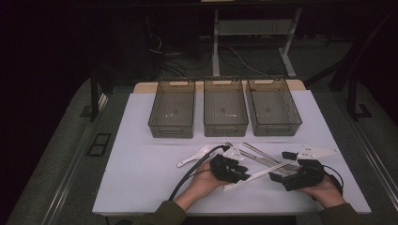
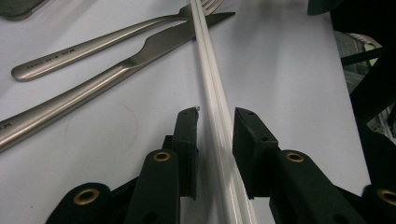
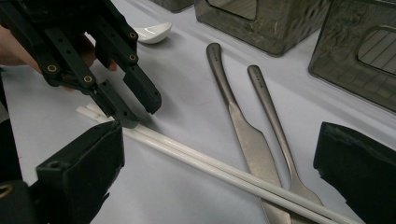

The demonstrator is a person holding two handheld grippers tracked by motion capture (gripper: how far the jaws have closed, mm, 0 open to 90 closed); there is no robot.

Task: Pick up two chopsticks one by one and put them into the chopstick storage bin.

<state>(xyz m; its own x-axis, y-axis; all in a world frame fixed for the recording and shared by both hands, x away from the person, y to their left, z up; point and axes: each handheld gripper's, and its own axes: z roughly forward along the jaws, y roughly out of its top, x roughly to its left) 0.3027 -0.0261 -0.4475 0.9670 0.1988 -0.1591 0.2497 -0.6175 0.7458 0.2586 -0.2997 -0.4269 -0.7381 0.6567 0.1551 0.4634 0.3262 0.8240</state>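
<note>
Straddling a pair of white chopsticks (image 2: 215, 107), the left gripper (image 1: 237, 171) sits low over the white table (image 1: 141, 183), near the front edge and a little right of centre. Its jaws stand narrow, one on each side of the sticks. A thin gap shows between the pads and the sticks in the left gripper view, so they are not clamped. No earlier picture is given, so only the present stance is told.

The chopsticks lie side by side, touching, running from the left gripper toward the right. Their far ends cross over a steel knife (image 3: 247, 135) and a steel fork (image 3: 275, 126), which lie next to each other just beyond them.

The right gripper (image 1: 281, 165) rests at the near right of the table, held in the person's right hand (image 1: 326, 190) — its jaws stand wide apart, with the chopsticks, knife and fork lying between them untouched.

A white spoon (image 1: 195, 156) lies to the left of the left gripper. Three smoky see-through bins (image 1: 225, 112) stand in a row at the far side — all well apart from the cutlery.
</note>
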